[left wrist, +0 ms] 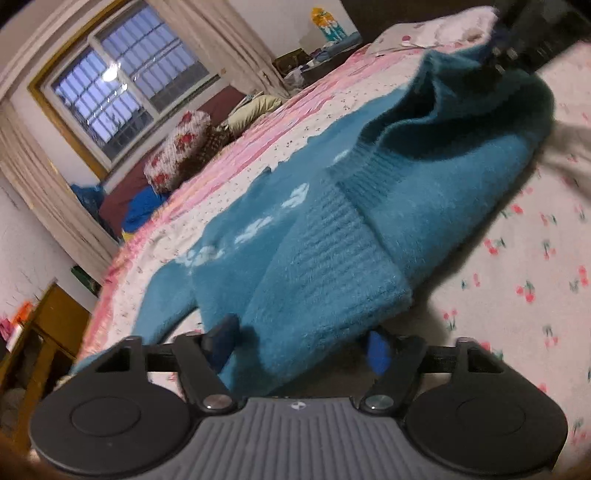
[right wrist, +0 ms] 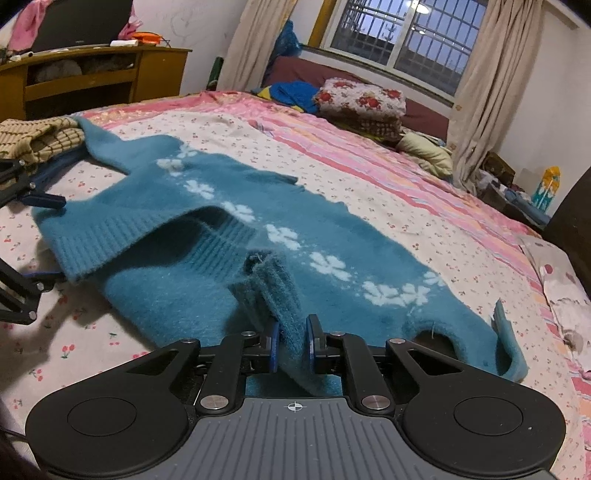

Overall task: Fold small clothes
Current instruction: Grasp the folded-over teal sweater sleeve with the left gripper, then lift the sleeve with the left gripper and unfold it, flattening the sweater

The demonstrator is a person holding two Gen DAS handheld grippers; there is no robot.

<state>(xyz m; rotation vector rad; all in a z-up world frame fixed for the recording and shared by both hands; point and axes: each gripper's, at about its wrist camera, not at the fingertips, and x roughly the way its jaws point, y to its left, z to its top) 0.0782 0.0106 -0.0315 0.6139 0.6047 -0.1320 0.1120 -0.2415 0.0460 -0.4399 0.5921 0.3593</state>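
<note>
Right tool [right wrist: 291,349] pinches the teal sweater [right wrist: 229,236]; left tool [left wrist: 301,343] straddles its hem, half-wide.

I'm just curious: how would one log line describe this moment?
right gripper: shut on sweater hem | left gripper: open around hem | bed: sweater part-lifted

Barred window [right wrist: 402,35], beige curtains [right wrist: 476,85], floral pillow [right wrist: 360,98], wooden desk [right wrist: 92,77]
</note>
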